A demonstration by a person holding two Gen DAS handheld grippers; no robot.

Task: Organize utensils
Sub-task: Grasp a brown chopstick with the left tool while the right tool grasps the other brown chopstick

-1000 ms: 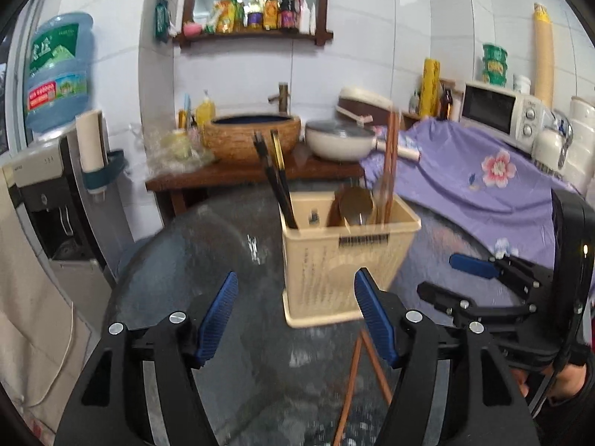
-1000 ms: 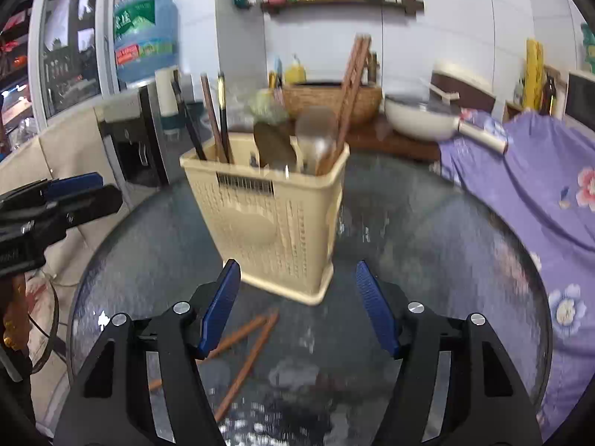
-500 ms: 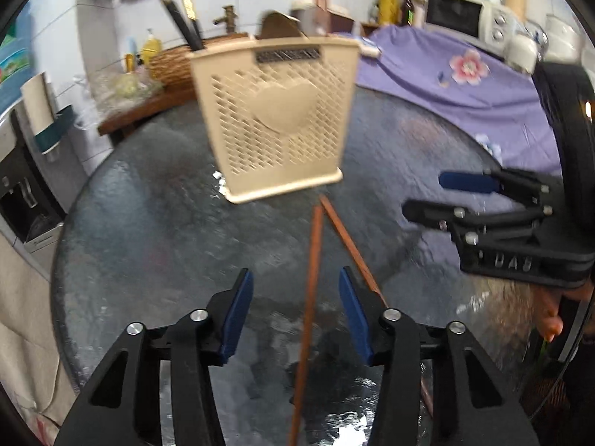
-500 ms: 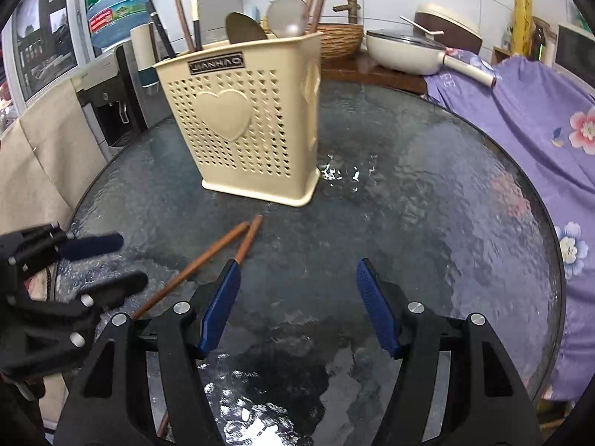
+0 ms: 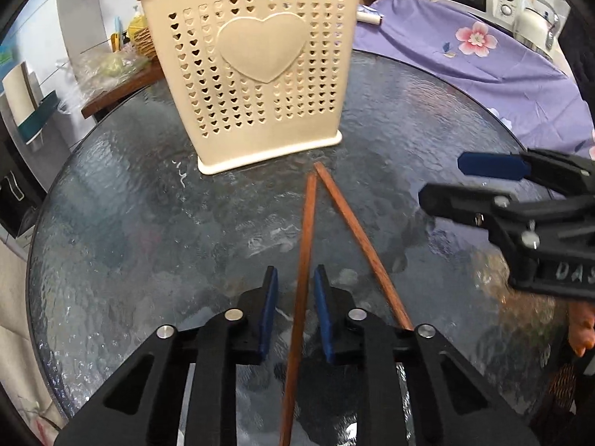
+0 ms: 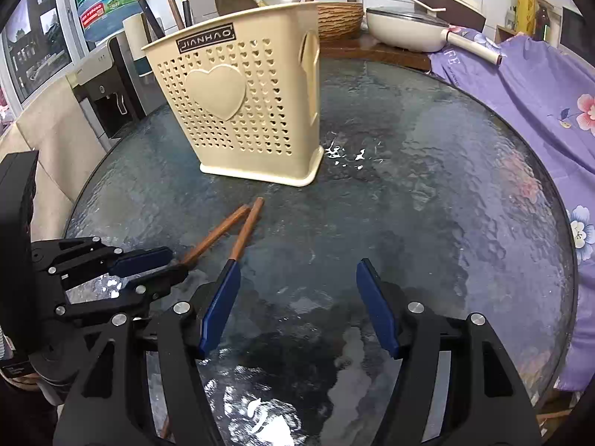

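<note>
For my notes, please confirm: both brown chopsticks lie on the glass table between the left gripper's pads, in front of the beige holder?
Not quite: in the left wrist view only one chopstick runs between the left gripper; the other chopstick lies outside it, on the glass table before the holder.

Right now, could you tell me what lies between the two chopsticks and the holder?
Only bare glass table. In the left wrist view, the chopsticks end just short of the holder, nothing between.

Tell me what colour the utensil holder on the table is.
Cream, with heart-shaped holes; the utensil holder shows best in the left wrist view.
</note>
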